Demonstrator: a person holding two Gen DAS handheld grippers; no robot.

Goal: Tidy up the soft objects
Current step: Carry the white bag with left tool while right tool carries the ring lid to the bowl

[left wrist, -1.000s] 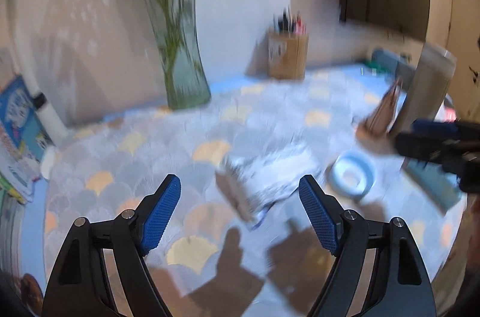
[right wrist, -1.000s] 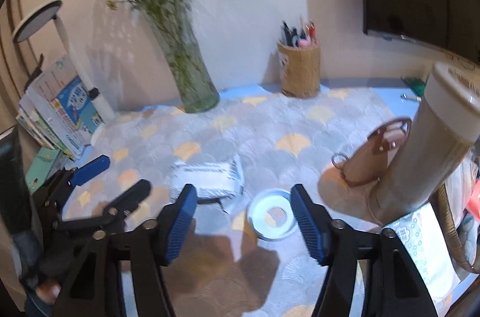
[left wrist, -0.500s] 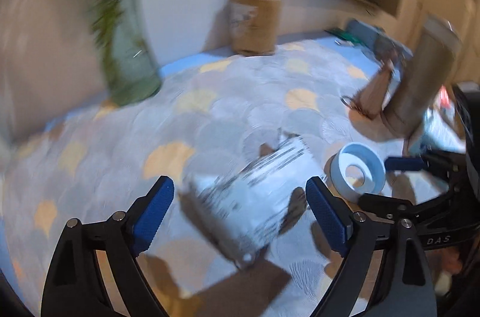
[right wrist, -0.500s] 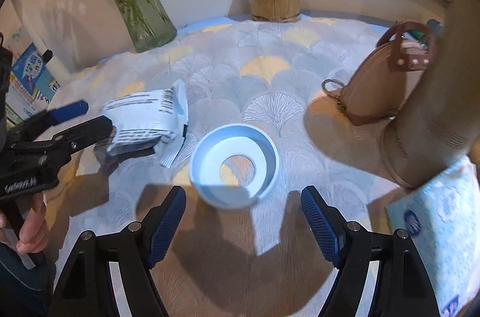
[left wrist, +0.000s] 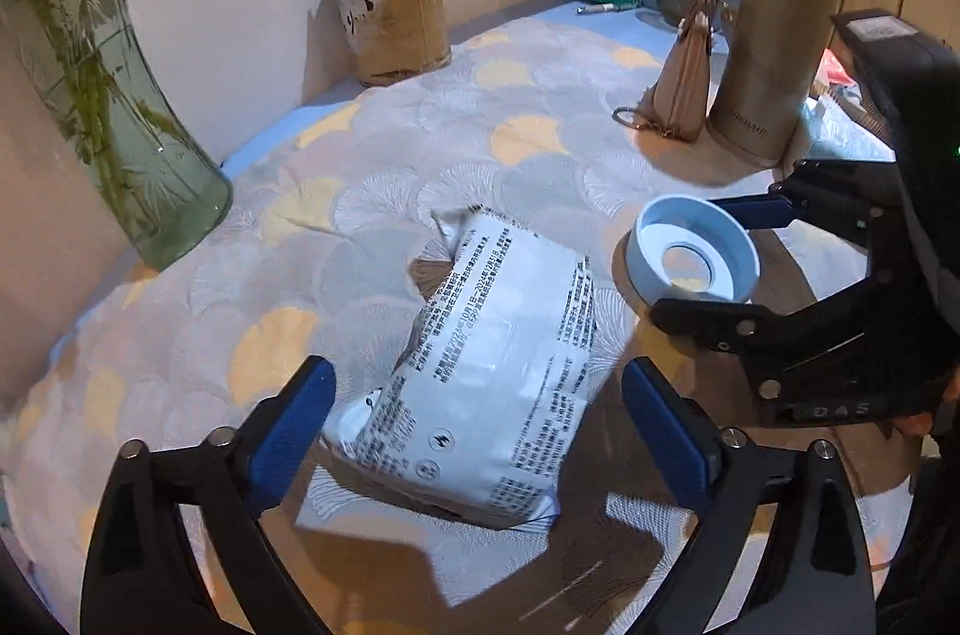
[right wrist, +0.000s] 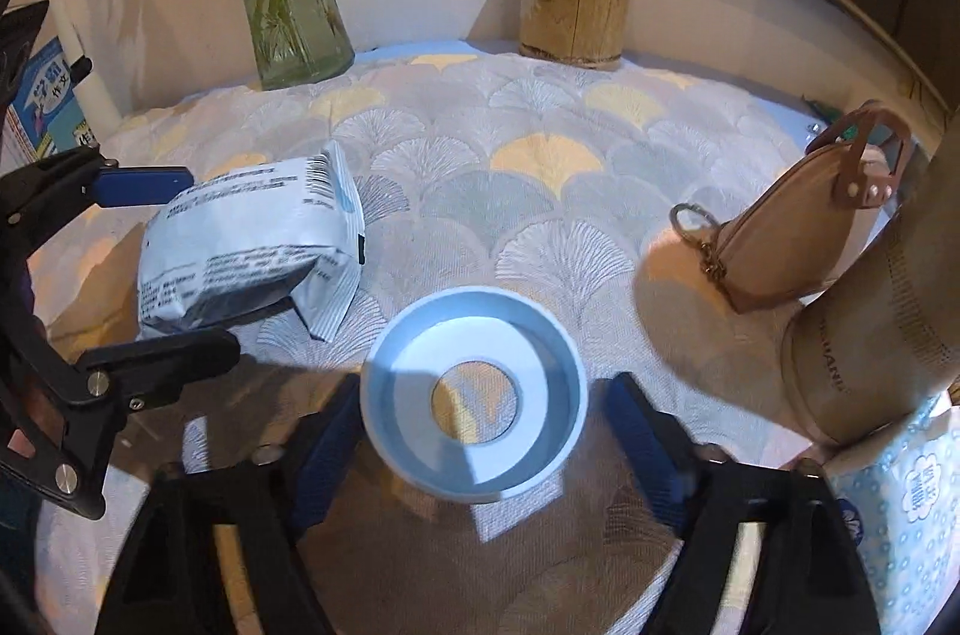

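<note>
On the patterned tabletop (right wrist: 540,167), the left gripper (left wrist: 474,431) stands wide apart around the white packet (left wrist: 492,383), the right gripper (right wrist: 480,431) apart around the blue ring (right wrist: 474,395).

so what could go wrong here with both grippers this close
1. The left gripper is open around the white pack, which is soft and crinkled; a squeeze may crush it or let it slip.
2. The right gripper straddles the blue ring beside the pack; the two grippers could bump when lifting.
3. The purse leans on the tall cylinder; a wide swing might topple it.
</note>
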